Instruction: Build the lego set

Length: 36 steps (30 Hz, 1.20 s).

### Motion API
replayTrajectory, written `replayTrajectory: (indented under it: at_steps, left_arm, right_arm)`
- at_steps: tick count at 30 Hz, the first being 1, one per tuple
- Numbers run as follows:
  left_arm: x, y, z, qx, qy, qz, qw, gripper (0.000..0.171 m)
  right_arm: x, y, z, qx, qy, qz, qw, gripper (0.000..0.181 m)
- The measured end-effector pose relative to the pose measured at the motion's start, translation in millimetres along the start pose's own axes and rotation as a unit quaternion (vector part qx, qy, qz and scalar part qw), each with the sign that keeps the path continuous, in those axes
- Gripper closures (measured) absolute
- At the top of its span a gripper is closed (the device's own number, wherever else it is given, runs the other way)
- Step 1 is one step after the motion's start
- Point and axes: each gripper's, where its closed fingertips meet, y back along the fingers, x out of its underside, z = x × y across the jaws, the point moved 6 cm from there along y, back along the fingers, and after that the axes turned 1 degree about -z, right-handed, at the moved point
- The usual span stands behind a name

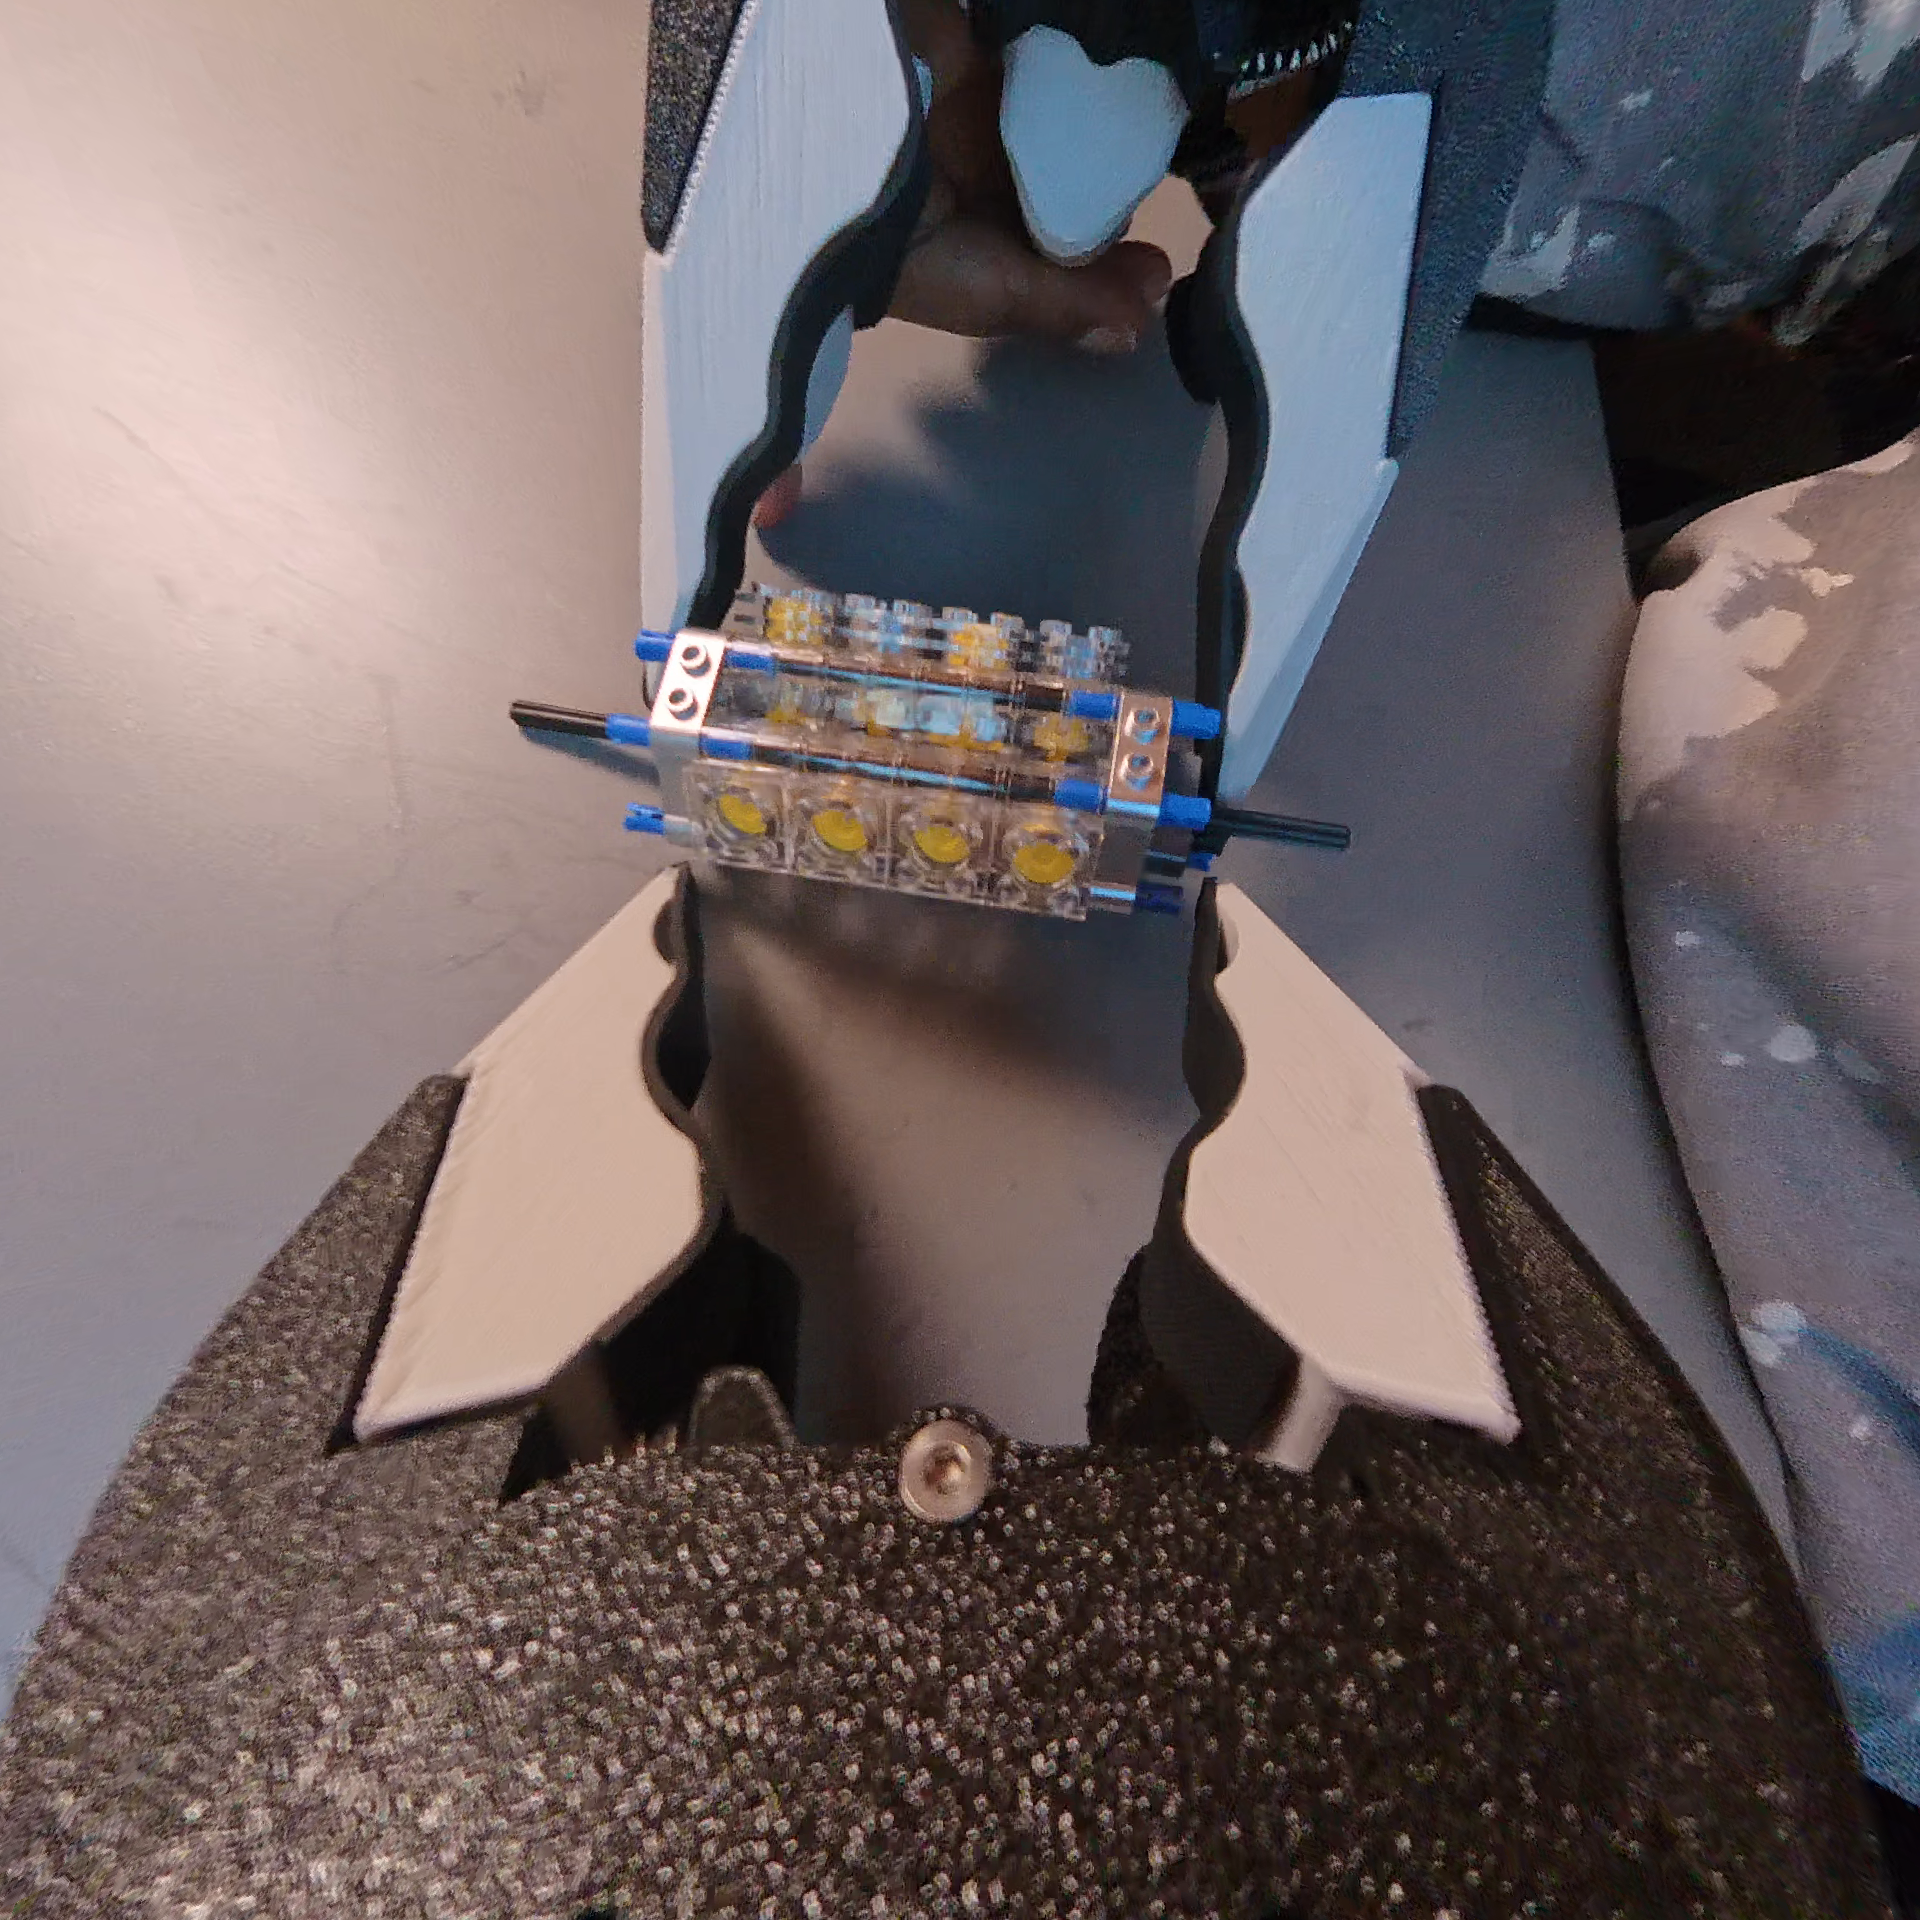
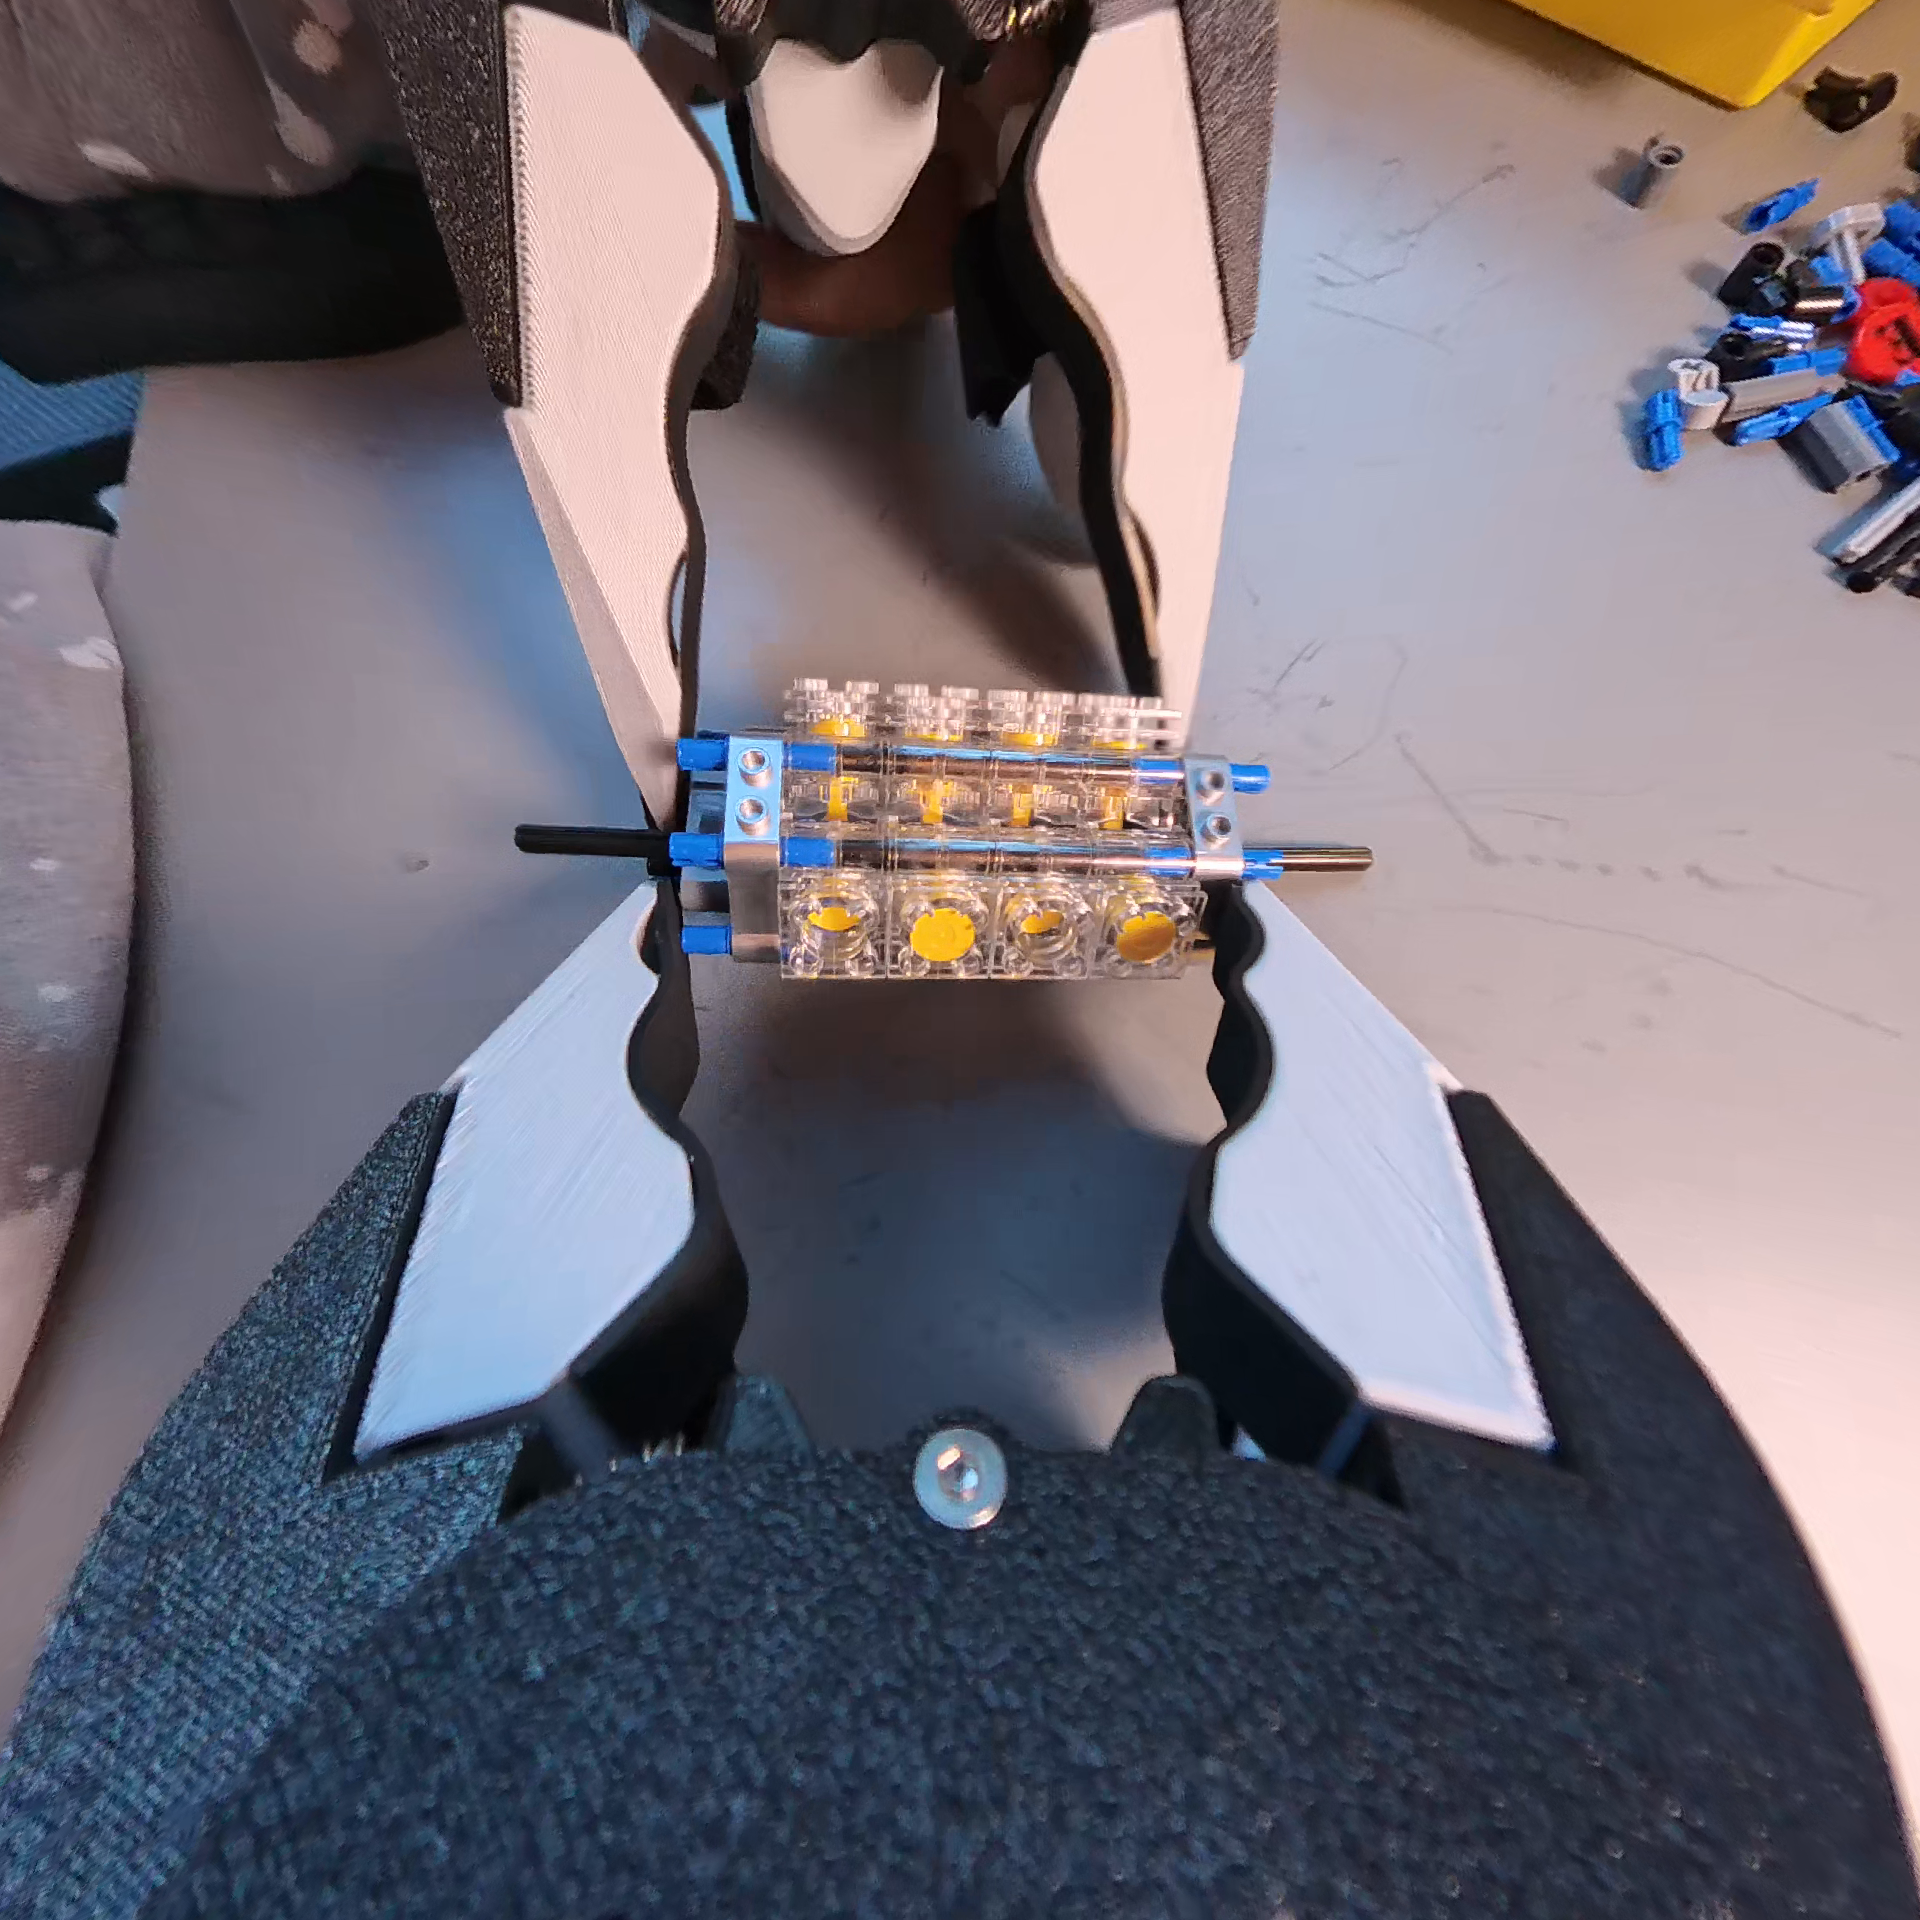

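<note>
A small engine block (image 1: 904, 769) built of clear bricks, with yellow pistons, blue pins and a black axle through it, hangs above the grey table (image 1: 260, 520). My left gripper (image 1: 940, 894) is shut on its two ends from the near side. The right gripper (image 1: 971, 675) comes in from the far side and clamps the same ends. In the right wrist view the block (image 2: 966, 852) sits between my right gripper's (image 2: 945, 914) fingertips, with the left gripper (image 2: 925, 717) opposite. A hand (image 1: 1018, 291) shows behind the far gripper.
A pile of loose blue, grey, black and red building parts (image 2: 1808, 343) lies on the table at the right. A yellow bin (image 2: 1662, 42) stands behind it. Grey speckled fabric (image 1: 1766, 831) borders the table; it also shows in the right wrist view (image 2: 52, 831). Only a small space, under 4 cm, lies between the two pairs of fingers.
</note>
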Motion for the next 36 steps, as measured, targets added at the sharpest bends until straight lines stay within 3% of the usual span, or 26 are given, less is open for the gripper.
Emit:
replayTrajectory:
  at_steps: [4,6,9,12,17,23,26,32,36]
  left_arm:
    - [-11.1,15.9,-6.8,0.023,-0.017,-0.064,0.998,0.086]
    - [-21.4,22.8,-9.2,0.002,-0.037,-0.099,0.994,0.087]
    - [-36.7,27.9,-13.5,-0.036,-0.067,-0.149,0.986,0.088]
    - [-48.4,31.5,-21.7,-0.055,-0.085,-0.177,0.979,0.088]
    - [-64.2,46.0,-29.9,-0.081,-0.091,-0.252,0.96,0.095]
    - [-63.6,41.8,-33.7,-0.101,-0.119,-0.236,0.959,0.115]
    - [-60.1,37.9,-39.7,-0.095,-0.154,-0.222,0.958,0.133]
    - [-55.2,36.8,-40.7,-0.099,-0.177,-0.207,0.957,0.143]
    - [-52.6,41.3,-27.8,-0.096,-0.117,-0.203,0.967,0.145]
  right_arm:
    - [-1.7,16.2,-2.8,-0.058,-0.064,-0.053,0.995,0.082]
    - [-6.5,29.7,-2.9,-0.101,-0.097,-0.107,0.984,0.082]
    - [-22.1,52.3,2.4,-0.2,-0.15,-0.223,0.942,0.082]
    - [-33.9,63.4,5.2,-0.261,-0.175,-0.288,0.904,0.082]
    - [-43.3,66.9,13.8,-0.338,-0.195,-0.331,0.859,0.082]
    - [-47.7,58.9,19.3,-0.409,-0.231,-0.333,0.818,0.082]
    - [-47.0,50.7,25.3,-0.433,-0.236,-0.308,0.814,0.083]
    - [-45.0,47.9,24.4,-0.427,-0.234,-0.299,0.82,0.082]
    - [-44.4,58.4,-1.1,-0.316,-0.228,-0.353,0.851,0.085]
